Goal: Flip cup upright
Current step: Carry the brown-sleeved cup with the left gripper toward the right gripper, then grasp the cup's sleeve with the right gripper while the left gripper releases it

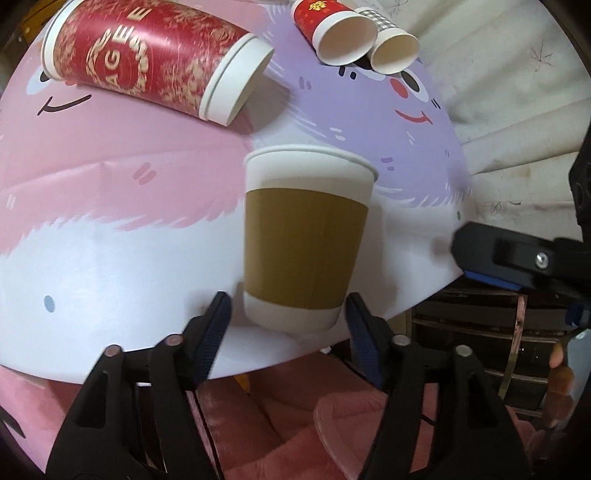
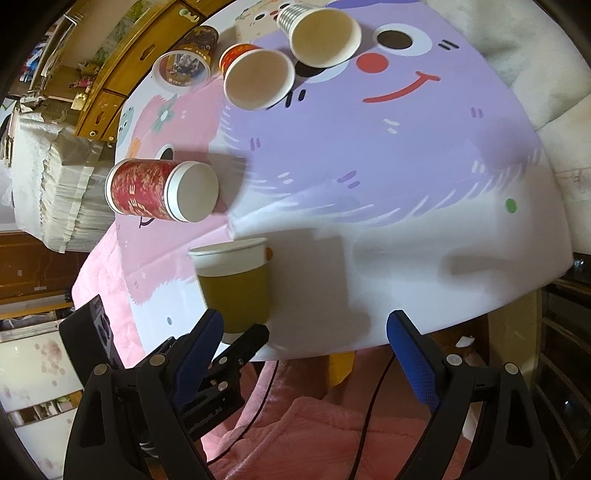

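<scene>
Item 1: white paper cup with brown corrugated sleeve (image 1: pixel 306 240), standing upright, mouth up, near the front edge of the table (image 1: pixel 92 277) on its white area. In the right wrist view the same cup (image 2: pixel 234 280) appears left of centre, base close to the table edge.

Item 2: left gripper (image 1: pixel 288 328), jaws spread, one blue-padded finger on either side of the cup's base. A narrow gap shows on each side; neither pad (image 1: pixel 212 332) visibly presses the cup, so it is released. In the right wrist view its black fingers reach in at the cup's base from the lower left.

Item 3: right gripper (image 2: pixel 306 354), jaws wide apart and holding nothing, hovering at the table's front edge, right of the cup and apart from it. In the left wrist view its black finger with blue pad (image 1: pixel 495 258) enters from the right over the table edge.

Item 4: large red patterned paper cup (image 1: pixel 147 59), lying on its side on the pink area, well behind the sleeved cup, white base towards the cameras.

Item 5: small red paper cup (image 1: pixel 332 29) and checked grey paper cup (image 1: pixel 391 40), on their sides, just beside each other at the far purple end, mouths towards the cameras.

Item 6: dark printed cup (image 2: pixel 184 59), on its side at the far left edge.

Surface: cartoon-face print in pink, purple and white.
</scene>
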Demonstrator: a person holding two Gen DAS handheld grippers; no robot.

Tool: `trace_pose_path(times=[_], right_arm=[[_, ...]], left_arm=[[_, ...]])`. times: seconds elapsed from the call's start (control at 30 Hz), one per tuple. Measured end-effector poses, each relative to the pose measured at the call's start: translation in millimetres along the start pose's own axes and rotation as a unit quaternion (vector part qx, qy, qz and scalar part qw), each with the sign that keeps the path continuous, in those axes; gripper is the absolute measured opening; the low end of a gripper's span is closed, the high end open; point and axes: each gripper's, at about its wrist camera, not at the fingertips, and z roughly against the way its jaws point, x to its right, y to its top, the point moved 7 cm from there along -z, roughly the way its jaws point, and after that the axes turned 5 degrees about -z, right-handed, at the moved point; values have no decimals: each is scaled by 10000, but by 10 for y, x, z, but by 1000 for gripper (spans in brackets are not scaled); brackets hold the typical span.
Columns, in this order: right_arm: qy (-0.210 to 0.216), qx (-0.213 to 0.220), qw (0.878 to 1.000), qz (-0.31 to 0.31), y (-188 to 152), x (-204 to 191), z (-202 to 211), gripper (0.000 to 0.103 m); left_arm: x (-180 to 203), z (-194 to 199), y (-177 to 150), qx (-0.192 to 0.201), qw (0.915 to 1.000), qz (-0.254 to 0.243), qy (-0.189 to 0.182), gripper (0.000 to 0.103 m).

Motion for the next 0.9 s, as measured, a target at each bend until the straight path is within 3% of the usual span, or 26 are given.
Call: trace_pose_path(times=[0.03, 0.23, 0.47, 0.7, 0.9], right_arm=[[28, -32, 10000, -28, 2, -16, -17, 91], [80, -269, 9993, -252, 16, -156, -177, 91], [-214, -503, 9970, -544, 39, -261, -465, 91], [-807, -168, 9950, -560, 117, -273, -658, 91], [-1021, -130, 9920, -736, 114, -240, -825, 91]], left_arm=[[-2, 20, -3, -67, 10000, -59, 27, 71], [-45, 237, 24, -434, 9981, -445, -24, 73], [-305, 494, 174, -462, 9970, -591, 176, 75], [-462, 518, 247, -624, 9949, -750, 256, 75], [-592, 510, 218, -713, 9937, -803, 311, 75]])
